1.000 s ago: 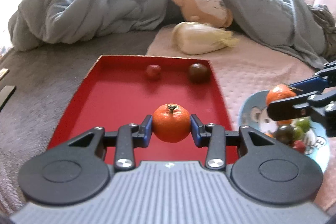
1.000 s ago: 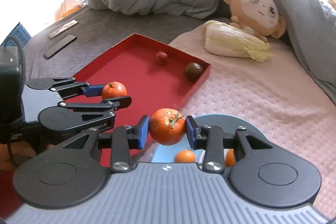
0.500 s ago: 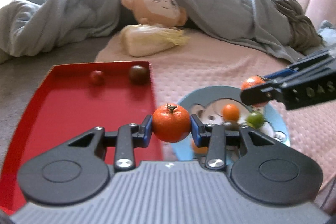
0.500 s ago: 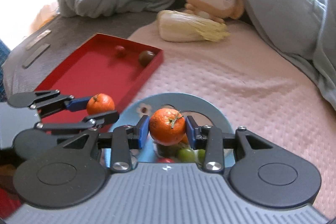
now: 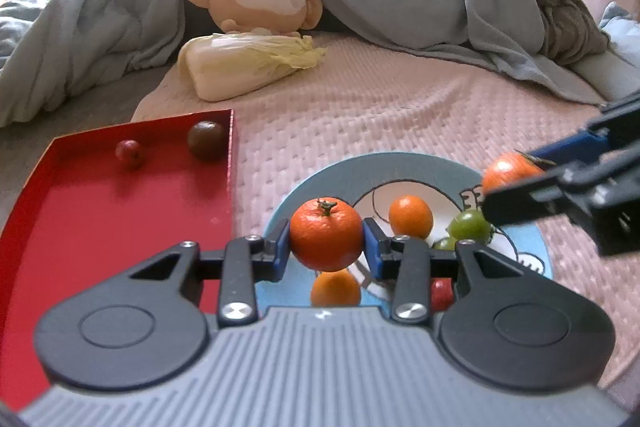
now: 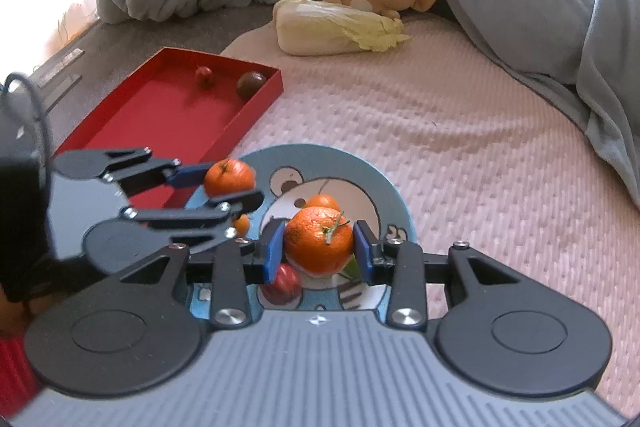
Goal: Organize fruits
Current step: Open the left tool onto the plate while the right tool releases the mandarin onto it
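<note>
Pink bedspread point(image 5: 400, 107), both tools angled down over blue plate point(image 5: 400, 163), left tool point(image 5: 326, 235) and right tool point(image 6: 318, 247) each clamping a tangerine

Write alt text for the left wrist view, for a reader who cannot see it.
The left gripper clamps an orange mandarin with a green stem above a round blue cartoon plate of small orange, green and red fruits. The right gripper holds another mandarin over the plate's right side; a red rectangular tray with two small dark fruits lies left.

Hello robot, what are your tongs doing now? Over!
Left tongs shut on round orange tangerine. Right tongs shut on second tangerine. Both above round blue cartoon plate. Nothing blocking.
</note>
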The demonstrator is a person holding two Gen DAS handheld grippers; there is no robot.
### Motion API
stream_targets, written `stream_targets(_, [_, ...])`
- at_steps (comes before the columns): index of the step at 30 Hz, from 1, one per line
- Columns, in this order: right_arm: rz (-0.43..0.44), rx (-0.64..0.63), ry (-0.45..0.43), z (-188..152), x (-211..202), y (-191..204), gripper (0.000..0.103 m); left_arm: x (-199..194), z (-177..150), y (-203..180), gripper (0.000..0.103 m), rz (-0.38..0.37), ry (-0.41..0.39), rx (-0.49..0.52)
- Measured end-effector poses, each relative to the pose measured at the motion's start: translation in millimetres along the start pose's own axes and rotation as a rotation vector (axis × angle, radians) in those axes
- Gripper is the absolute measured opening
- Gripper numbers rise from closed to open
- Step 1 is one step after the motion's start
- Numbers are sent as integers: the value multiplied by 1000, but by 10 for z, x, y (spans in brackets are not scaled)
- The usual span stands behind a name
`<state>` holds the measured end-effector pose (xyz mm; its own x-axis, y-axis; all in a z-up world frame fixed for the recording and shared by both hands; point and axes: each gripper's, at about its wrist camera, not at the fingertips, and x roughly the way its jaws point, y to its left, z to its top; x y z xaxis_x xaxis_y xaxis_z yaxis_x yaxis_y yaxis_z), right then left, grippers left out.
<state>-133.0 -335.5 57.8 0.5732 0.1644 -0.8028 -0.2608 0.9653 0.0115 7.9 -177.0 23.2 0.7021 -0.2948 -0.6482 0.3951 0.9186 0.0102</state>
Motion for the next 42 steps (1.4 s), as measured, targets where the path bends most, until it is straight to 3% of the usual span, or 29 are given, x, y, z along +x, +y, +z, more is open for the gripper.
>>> stream_targets(7, [-9, -1, 30, -39, 44, -62, 43, 125, 13, -64, 43, 12, 26, 23])
stream_targets(9, [-4, -7, 37, -40, 60, -50, 43, 125, 4, -45, 52, 21, 29, 12])
stream_targets(11, [1, -17, 40, -39, 68, -25, 43, 72, -7, -5, 69, 23, 3, -6])
stream_targets(12, [4, -20, 41, -38, 69, -13, 43, 57, -6, 4, 70, 21, -3, -10])
stream_targets(21, [24, -43, 54, -46, 118, 95, 43, -156, 18, 71, 70, 19, -46, -11])
stream_targets(34, [92, -154, 121, 15, 401, 606, 43, -503, -202, 463, 70, 52, -92, -5])
stream_targets(42, [86, -188, 166, 3, 539, 701, 43, -529, -366, 525, 70, 43, -65, -15])
